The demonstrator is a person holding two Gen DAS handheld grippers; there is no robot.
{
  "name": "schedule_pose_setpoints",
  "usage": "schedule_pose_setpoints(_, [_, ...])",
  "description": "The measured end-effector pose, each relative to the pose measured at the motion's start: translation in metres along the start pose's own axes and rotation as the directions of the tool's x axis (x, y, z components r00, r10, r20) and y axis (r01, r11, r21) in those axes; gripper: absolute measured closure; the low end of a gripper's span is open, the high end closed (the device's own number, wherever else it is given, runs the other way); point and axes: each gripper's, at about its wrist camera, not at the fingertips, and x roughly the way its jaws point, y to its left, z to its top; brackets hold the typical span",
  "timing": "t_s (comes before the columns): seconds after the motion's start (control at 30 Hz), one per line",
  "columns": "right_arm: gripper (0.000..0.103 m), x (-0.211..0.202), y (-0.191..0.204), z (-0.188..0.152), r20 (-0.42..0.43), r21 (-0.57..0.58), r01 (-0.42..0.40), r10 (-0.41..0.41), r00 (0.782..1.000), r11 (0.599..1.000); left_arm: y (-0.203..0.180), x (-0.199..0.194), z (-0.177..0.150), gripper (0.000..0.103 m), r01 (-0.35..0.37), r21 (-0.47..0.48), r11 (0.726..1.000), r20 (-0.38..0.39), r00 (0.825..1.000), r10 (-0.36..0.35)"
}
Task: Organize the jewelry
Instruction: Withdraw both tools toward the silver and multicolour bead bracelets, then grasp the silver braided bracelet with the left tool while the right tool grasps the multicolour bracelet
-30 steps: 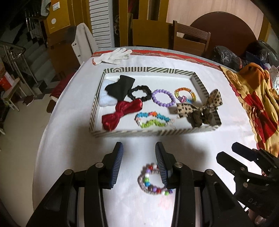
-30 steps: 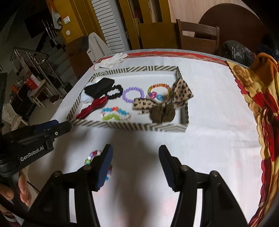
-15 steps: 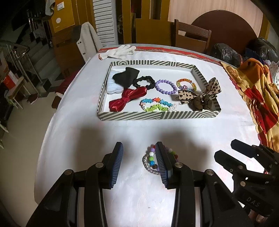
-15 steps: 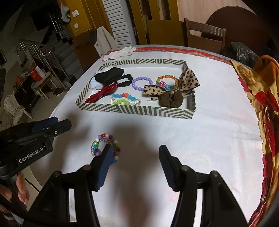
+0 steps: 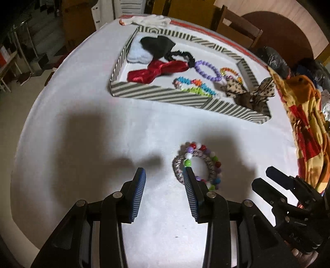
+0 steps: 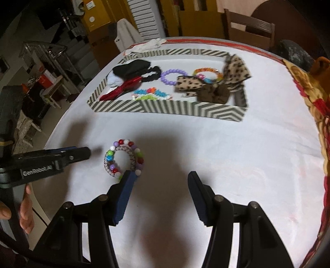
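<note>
We hold our left gripper (image 5: pixel 164 181) low over the white tablecloth (image 5: pixel 86 132), its jaws spread wide and gripping nothing, with the right-hand pad overlapping the near edge of the beaded bracelet (image 5: pixel 198 163), which lies flat on the cloth, well short of the striped tray (image 5: pixel 165 95). A second ago the bracelet sat close in between these pads; now it lies farther forward and off to the right of them, and the tray has swung to a slant across the left view, so we judge the gripper has drawn back and turned rather than closed in for a grasp. Our right gripper (image 6: pixel 159 179) is likewise wide open and empty, its left pad just at the bracelet's near rim, where a second ago that pad hid most of the beads. In the tray the red bow (image 5: pixel 156 71), the purple bracelet (image 5: pixel 207 70), the black scrunchie (image 5: pixel 183 56) and the leopard-print bow (image 6: pixel 208 82) lie as they did, none visibly moved. A white glove (image 5: pixel 150 19) rests beyond the tray's far wall. By our reading, the one loose piece is not yet picked up, and either gripper would need to line its pads across the beaded ring before it can be carried to join the rest.
</note>
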Motion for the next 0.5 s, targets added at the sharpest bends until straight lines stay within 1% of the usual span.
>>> schedule_pose_setpoints(0.1, [0.063,0.015,0.007,0.003,-0.026,-0.02,-0.015,0.014,1.0,1.0,0.006,0.006,0.002,0.056,-0.01,-0.012,1.0,-0.016,1.0,0.01])
schedule_pose_setpoints(0.23, [0.074,0.034,0.017,0.008,-0.053,-0.061,-0.018,0.015,0.999,0.998,0.019,0.009,0.006,0.056,-0.021,-0.025,0.999,-0.021,1.0,0.021])
schedule_pose_setpoints(0.33, [0.078,0.045,0.022,0.01,-0.068,-0.08,-0.02,0.015,0.998,0.997,0.027,0.009,0.008,0.056,-0.022,-0.036,0.999,-0.024,0.999,0.021])
schedule_pose_setpoints(0.43, [0.083,0.055,0.026,0.012,-0.084,-0.105,-0.007,-0.002,0.997,0.994,0.032,0.008,0.009,0.056,-0.024,-0.04,0.999,-0.024,0.999,0.023])
schedule_pose_setpoints(0.5, [0.084,0.055,0.027,0.013,-0.078,-0.109,-0.016,0.007,0.997,0.994,0.033,0.009,0.01,0.056,-0.022,-0.042,0.999,-0.027,0.999,0.021])
